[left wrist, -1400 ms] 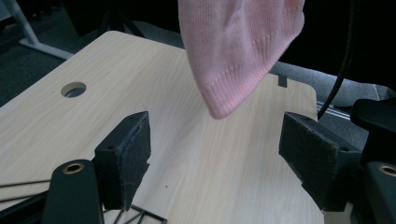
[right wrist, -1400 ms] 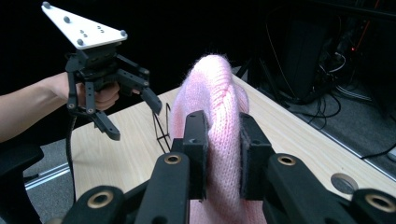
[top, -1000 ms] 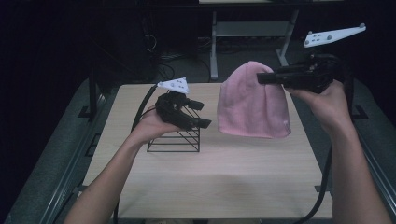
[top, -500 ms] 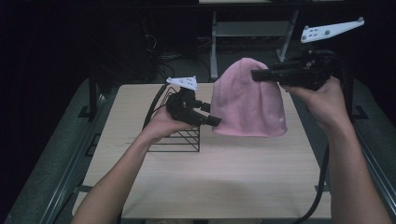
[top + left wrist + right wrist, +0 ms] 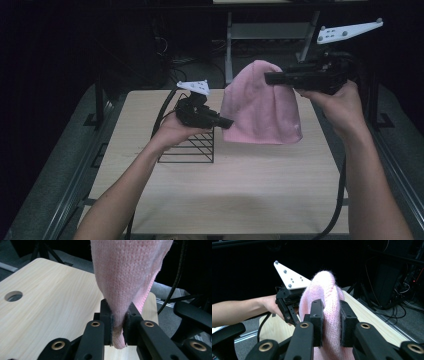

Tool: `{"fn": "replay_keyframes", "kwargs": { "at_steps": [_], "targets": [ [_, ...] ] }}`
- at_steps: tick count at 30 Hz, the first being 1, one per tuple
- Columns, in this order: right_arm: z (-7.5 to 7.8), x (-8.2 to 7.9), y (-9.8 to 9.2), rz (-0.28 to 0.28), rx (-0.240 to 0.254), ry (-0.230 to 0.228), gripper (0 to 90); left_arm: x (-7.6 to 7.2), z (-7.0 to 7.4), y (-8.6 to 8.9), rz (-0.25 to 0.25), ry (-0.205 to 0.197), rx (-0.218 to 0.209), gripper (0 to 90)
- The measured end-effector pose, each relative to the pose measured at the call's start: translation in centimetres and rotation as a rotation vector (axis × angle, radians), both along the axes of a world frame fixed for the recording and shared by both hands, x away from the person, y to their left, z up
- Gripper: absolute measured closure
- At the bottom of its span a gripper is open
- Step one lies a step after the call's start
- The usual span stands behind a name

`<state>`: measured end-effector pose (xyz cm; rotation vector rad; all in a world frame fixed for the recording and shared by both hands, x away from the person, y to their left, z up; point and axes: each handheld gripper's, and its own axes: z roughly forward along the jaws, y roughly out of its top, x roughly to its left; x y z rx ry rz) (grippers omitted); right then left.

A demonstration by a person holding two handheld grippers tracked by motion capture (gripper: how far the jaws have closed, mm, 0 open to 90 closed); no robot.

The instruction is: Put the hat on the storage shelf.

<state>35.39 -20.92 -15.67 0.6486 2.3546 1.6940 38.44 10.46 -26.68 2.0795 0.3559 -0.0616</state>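
Observation:
A pink knitted beanie (image 5: 262,107) hangs in the air above the wooden table (image 5: 240,195). My right gripper (image 5: 270,78) is shut on its crown, holding it up; in the right gripper view the knit (image 5: 329,315) bulges between the pads. My left gripper (image 5: 227,121) has just been closing and is now shut on the beanie's lower left edge; the left gripper view has the pink fabric (image 5: 125,277) pinched between its pads. The other gripper (image 5: 289,306) with its grey plate sits behind the beanie in the right gripper view.
A black wire rack (image 5: 192,147) stands on the table under my left hand. A round hole (image 5: 13,296) is cut in the tabletop. Cables trail from both grippers. Dark floor, metal stands and a shelf frame (image 5: 270,35) lie beyond the table's far edge.
My left gripper moved right from above the wire rack to the beanie's lower left edge and closed on it. The right gripper kept holding the crown, shifting slightly left.

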Motion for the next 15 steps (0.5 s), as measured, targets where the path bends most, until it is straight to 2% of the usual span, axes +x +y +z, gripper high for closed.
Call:
{"fn": "replay_keyframes", "kwargs": {
  "at_steps": [10,15],
  "targets": [
    [-0.1,1.1,1.4,0.020,0.005,0.004,76.0,0.5,0.9,3.0,0.073,-0.018,0.001,81.8],
    [0.1,1.8,2.5,0.031,-0.001,0.008,75.6,0.8,1.4,4.8,0.107,-0.033,-0.012,82.1]
  ]
}}
